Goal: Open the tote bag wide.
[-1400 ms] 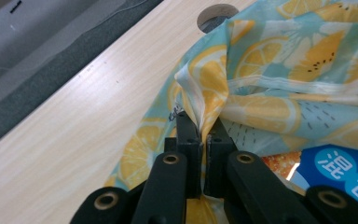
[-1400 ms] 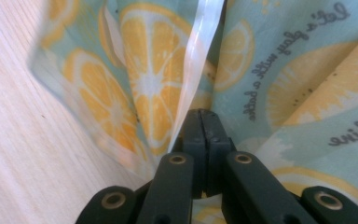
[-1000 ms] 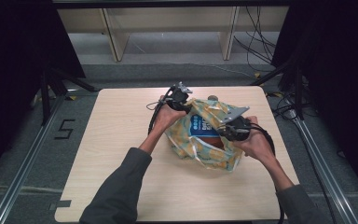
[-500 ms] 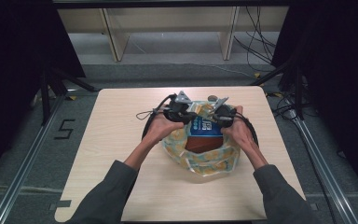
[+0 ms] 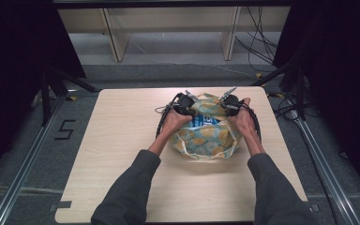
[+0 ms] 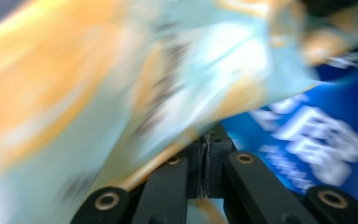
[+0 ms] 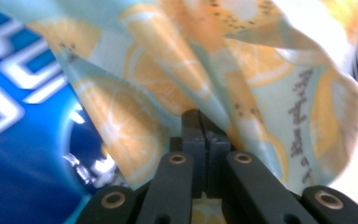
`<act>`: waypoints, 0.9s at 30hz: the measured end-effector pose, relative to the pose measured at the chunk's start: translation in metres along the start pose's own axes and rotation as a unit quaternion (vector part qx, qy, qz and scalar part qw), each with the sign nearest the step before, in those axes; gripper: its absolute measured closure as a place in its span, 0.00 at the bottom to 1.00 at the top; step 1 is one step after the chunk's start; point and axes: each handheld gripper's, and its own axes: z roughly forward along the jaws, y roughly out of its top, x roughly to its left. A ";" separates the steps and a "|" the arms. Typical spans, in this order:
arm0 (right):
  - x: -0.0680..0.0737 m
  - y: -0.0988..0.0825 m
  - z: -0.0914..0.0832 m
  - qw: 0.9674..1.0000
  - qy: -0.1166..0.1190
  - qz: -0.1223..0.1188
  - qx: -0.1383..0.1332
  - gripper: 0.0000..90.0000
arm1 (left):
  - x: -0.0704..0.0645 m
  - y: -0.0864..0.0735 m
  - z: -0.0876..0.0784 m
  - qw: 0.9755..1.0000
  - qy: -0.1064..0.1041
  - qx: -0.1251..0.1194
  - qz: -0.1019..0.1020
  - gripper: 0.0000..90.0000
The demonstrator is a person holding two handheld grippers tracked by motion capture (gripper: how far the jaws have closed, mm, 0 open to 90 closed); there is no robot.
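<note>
- We see a cloth point(image 5: 205, 140) printed with orange slices lying near the middle of the far half of the wooden table point(image 5: 117, 159), gathered up around a blue package point(image 5: 205, 120).
- Our left gripper point(image 5: 191, 104) sits at the far left of the bundle; its jaws have just been closing and now pinch a fold of the cloth point(image 6: 121, 93), with the blue package point(image 6: 317, 140) just beside it.
- Our right gripper point(image 5: 225, 101) sits at the far right of the bundle, jaws pressed together on another fold of the cloth point(image 7: 205, 70).
- In the right gripper view, the blue package point(image 7: 23, 140) lies under the lifted fold.
- Both hands rest against the bundle's sides.
</note>
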 end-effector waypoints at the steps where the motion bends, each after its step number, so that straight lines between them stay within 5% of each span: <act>1: -0.005 -0.001 0.002 1.000 0.005 0.003 -0.005 1.00 | 0.006 -0.001 -0.001 1.000 0.005 -0.014 -0.014 0.97; 5: -0.021 -0.011 0.006 0.998 0.035 0.049 -0.009 1.00 | 0.025 -0.012 0.002 0.999 -0.001 -0.021 -0.047 0.98; 9: -0.024 -0.021 0.011 0.998 0.053 0.045 -0.004 1.00 | 0.031 -0.020 0.006 0.997 -0.015 -0.026 -0.071 0.98; 14: -0.024 -0.030 0.010 0.997 0.064 0.047 -0.009 1.00 | 0.023 -0.015 -0.002 0.998 -0.013 -0.024 -0.059 0.91; 18: -0.027 -0.023 -0.016 0.995 0.078 0.028 -0.050 1.00 | 0.012 -0.004 -0.016 0.998 -0.027 -0.030 -0.050 0.90; 21: -0.019 -0.017 -0.044 0.989 0.107 0.020 -0.095 1.00 | -0.002 0.007 -0.027 0.998 -0.037 -0.034 -0.026 0.90; 24: -0.010 -0.016 -0.055 0.987 0.131 0.010 -0.095 1.00 | -0.006 0.010 -0.029 0.998 -0.040 -0.035 -0.023 0.90; 27: 0.020 -0.020 -0.070 0.982 0.160 -0.030 -0.092 1.00 | -0.006 0.014 -0.023 0.999 -0.037 -0.027 -0.026 0.90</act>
